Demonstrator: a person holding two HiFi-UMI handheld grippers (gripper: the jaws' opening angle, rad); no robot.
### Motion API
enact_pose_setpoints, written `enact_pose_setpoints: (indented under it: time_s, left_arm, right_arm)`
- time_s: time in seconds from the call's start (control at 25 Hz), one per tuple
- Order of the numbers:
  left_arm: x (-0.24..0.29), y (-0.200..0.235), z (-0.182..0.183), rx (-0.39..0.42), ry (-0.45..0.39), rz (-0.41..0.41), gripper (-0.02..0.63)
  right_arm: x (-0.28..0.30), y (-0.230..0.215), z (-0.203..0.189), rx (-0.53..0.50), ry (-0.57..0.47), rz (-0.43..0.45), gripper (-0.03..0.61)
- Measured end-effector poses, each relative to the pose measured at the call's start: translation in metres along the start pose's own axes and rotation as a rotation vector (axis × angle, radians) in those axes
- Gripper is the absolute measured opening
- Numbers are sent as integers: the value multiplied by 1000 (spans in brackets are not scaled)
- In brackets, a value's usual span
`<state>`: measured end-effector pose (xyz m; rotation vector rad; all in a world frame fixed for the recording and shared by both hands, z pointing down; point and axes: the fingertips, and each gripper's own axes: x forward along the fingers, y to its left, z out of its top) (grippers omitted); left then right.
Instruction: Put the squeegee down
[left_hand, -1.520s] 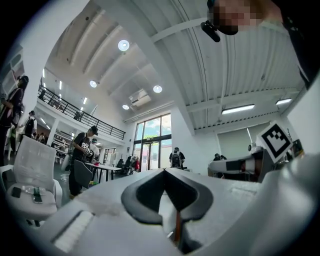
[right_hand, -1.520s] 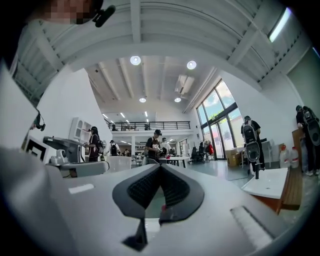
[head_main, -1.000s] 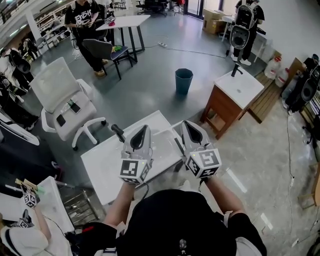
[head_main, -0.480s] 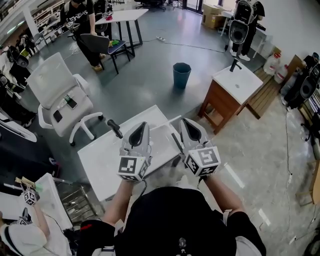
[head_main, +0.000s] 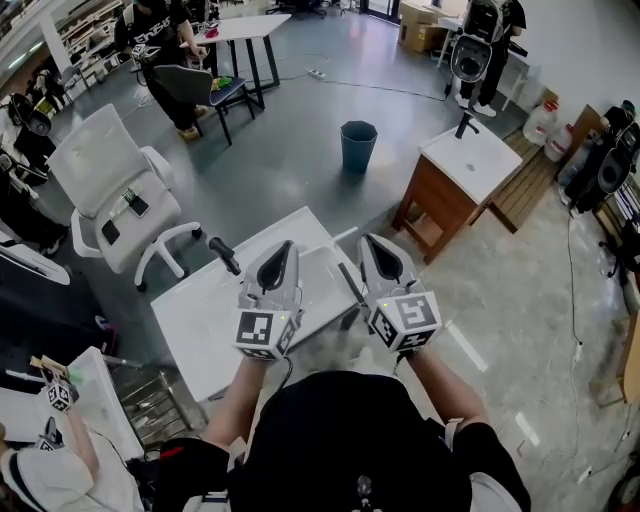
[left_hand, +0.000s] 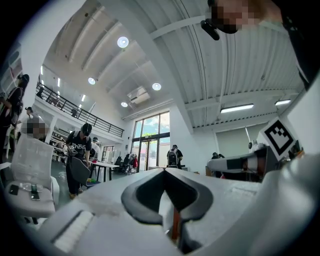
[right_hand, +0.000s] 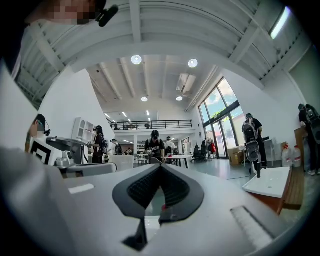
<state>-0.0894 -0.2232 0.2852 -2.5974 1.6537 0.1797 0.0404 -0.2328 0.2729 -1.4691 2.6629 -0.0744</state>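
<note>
**Head view.** Both hand-held grippers hover over the near side of the white table (head_main: 200, 320). The left hand-held gripper (head_main: 283, 247) and the right hand-held gripper (head_main: 375, 243) lie side by side and point across the table. A slim dark bar, which I take to be the squeegee (head_main: 348, 282), lies on the table just left of the right hand-held gripper. It sits beside the tool, not at its tips. On that reading the put-down looks done, and the next move only needs the tools drawn back from the table without knocking the bar.

The basin (head_main: 322, 268) sunk into the table shows nothing in it that I can make out. A black faucet (head_main: 225, 255) stands at the table's far left. A teal bin (head_main: 358, 145) sits on the floor beyond the table, and its contents are not visible.

**Left gripper view.** The left hand-held gripper (left_hand: 165, 172) has its pads together at the tip, with nothing gripped.

**Right gripper view.** The right hand-held gripper (right_hand: 160, 167) is fully closed, with no handle between its pads. A dark strip (right_hand: 136, 237) shows low in the slot. I cannot tell whether it is the squeegee on the table below.
</note>
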Motion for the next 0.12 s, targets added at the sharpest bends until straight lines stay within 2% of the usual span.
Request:
enact_pose_setpoints:
  time_s: [0.12]
  left_arm:
    - [2, 2, -1, -1, -3, 6, 2]
  right_arm:
    - [1, -2, 0, -2, 1, -3, 2]
